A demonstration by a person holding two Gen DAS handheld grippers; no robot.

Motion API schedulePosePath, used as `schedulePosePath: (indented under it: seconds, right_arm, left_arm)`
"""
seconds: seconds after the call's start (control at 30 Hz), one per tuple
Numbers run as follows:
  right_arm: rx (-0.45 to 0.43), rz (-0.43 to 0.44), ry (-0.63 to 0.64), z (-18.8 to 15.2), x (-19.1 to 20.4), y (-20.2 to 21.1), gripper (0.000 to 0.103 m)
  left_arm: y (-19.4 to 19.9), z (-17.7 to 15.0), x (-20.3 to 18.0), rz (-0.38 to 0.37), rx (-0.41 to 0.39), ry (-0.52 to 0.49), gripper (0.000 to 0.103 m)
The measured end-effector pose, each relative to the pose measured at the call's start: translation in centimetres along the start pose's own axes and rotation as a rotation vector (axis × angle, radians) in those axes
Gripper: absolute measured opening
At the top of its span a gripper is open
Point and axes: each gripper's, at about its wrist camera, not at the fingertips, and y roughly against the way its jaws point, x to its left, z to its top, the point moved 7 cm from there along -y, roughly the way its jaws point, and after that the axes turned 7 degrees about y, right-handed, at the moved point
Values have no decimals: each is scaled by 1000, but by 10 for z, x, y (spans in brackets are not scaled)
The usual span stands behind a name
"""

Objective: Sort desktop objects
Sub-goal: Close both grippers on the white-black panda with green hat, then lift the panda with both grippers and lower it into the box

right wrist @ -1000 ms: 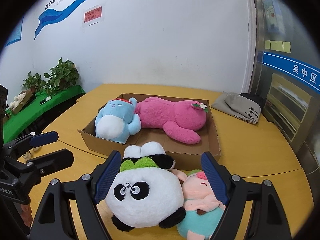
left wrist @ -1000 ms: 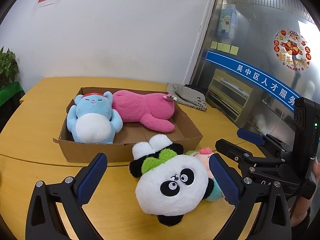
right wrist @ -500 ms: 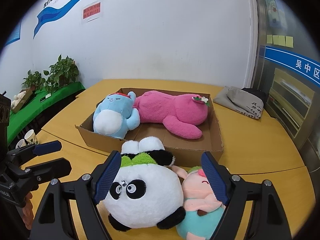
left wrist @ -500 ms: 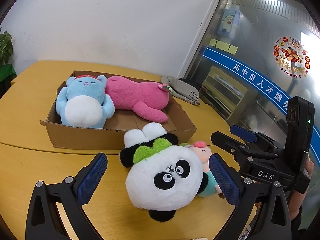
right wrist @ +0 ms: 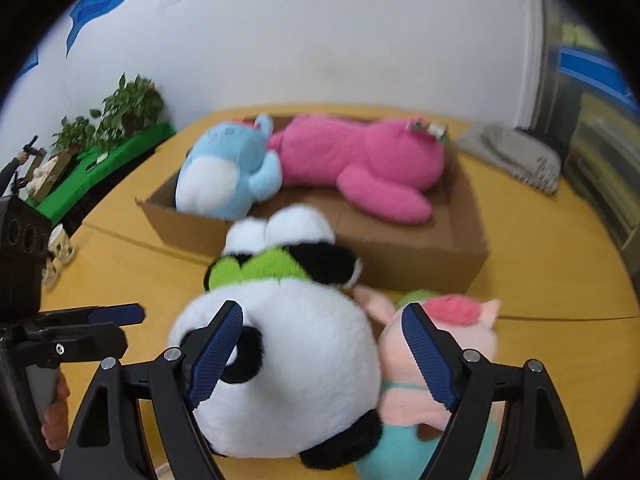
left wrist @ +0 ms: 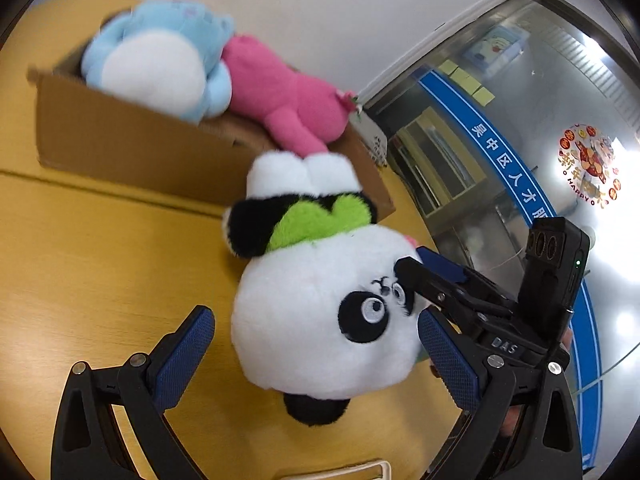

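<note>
A white-and-black panda plush [left wrist: 316, 312] with a green tuft lies on the yellow table, also in the right wrist view [right wrist: 288, 364]. My left gripper [left wrist: 316, 356] is open, its blue pads on either side of the panda. My right gripper [right wrist: 320, 356] is open over the panda's head; it shows in the left wrist view [left wrist: 448, 276] touching the panda's face. A pink pig plush [right wrist: 432, 376] in teal lies right of the panda. The cardboard box [right wrist: 420, 256] holds a blue plush [right wrist: 228, 176] and a pink plush [right wrist: 360, 164].
A grey folded bag [right wrist: 516, 156] lies on the table right of the box. Green plants [right wrist: 120, 112] and a green-covered side table stand at the left. A glass wall with a blue band [left wrist: 516, 184] is on the right.
Both grippers have moved down and forward onto the panda, which now fills the space between the fingers. The box and its plushes have not moved.
</note>
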Motion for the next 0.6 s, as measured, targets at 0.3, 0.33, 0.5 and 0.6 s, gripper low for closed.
schedulePosePath:
  seconds: [0.3, 0.33, 0.5, 0.6]
  right_arm:
    - [24, 215, -101, -21, -4, -10, 67]
    - [25, 233, -102, -22, -1, -8, 67]
    - [40, 334, -97, -30, 24, 1, 68]
    - [53, 368, -71, -34, 41, 3, 73]
  left_arm:
    - [-31, -16, 14, -155, 96, 54, 92]
    - [-26, -19, 12, -142, 94, 32, 91]
    - [12, -28, 12, -66, 48, -11, 91]
    - [28, -28, 22, -47, 30, -6, 91]
